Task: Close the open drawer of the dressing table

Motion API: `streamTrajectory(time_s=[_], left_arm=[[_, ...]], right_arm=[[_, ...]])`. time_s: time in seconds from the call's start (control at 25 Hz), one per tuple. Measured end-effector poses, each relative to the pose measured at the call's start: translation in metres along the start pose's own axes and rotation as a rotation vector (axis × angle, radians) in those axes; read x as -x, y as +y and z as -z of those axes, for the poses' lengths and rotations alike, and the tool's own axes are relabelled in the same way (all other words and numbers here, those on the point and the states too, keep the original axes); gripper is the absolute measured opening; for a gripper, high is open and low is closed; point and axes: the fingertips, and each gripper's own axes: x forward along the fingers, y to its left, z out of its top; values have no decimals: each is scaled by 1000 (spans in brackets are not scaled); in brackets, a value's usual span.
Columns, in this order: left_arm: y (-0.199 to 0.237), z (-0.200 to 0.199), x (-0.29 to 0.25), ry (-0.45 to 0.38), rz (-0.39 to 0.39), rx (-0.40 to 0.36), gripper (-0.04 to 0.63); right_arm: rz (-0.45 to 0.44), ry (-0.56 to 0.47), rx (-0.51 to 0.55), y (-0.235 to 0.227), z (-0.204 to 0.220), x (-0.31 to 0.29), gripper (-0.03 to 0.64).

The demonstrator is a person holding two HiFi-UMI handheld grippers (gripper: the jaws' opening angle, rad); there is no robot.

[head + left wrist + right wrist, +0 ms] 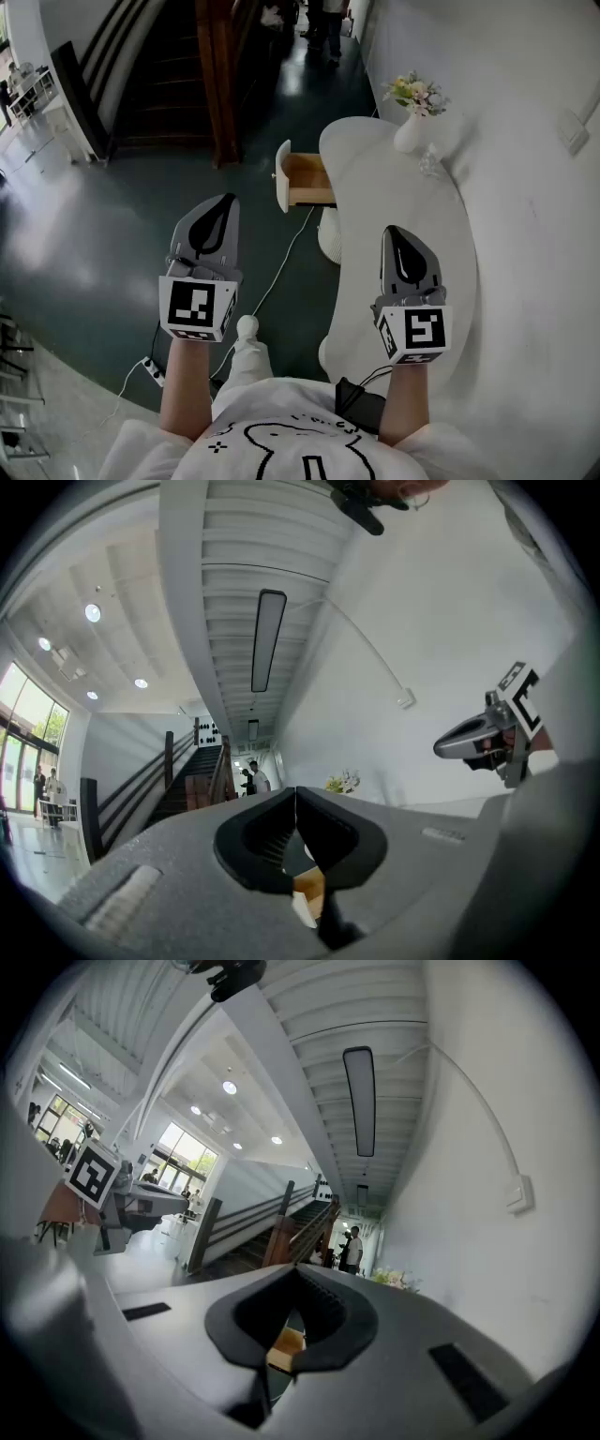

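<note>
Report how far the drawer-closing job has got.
Done: nothing; the drawer stands pulled out of the dressing table. In hand: left claw and right claw, both shut and empty, are held short of it, touching nothing. Left: bring a claw to the drawer front and push it fully in.

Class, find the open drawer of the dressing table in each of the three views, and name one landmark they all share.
Head view: open drawer, upper centre, jutting left from the dressing table.
Left gripper view: drawer, a wooden patch, low centre.
Right gripper view: drawer, a wooden patch, low centre.
Shared landmark: the flowers.
</note>
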Motion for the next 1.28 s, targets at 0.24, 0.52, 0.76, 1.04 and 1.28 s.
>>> streamTrajectory(time_s=[0.24, 0.52, 0.76, 1.04, 1.28], left_arm=[[17, 11, -16, 2, -3, 16, 17], [53, 41, -48, 21, -13, 53, 18], [79, 66, -104, 30, 8, 40, 17], [117, 104, -185, 48, 58, 62, 17], [157, 127, -266, 39, 98, 94, 18]], right_arm=[[27, 21, -19, -6, 5, -15, -6], [48, 37, -33, 2, 17, -61, -6], [53, 53, -46, -2, 32, -121, -6], [63, 85, -66, -6, 52, -210, -5], [97, 118, -56, -17, 59, -287, -6]])
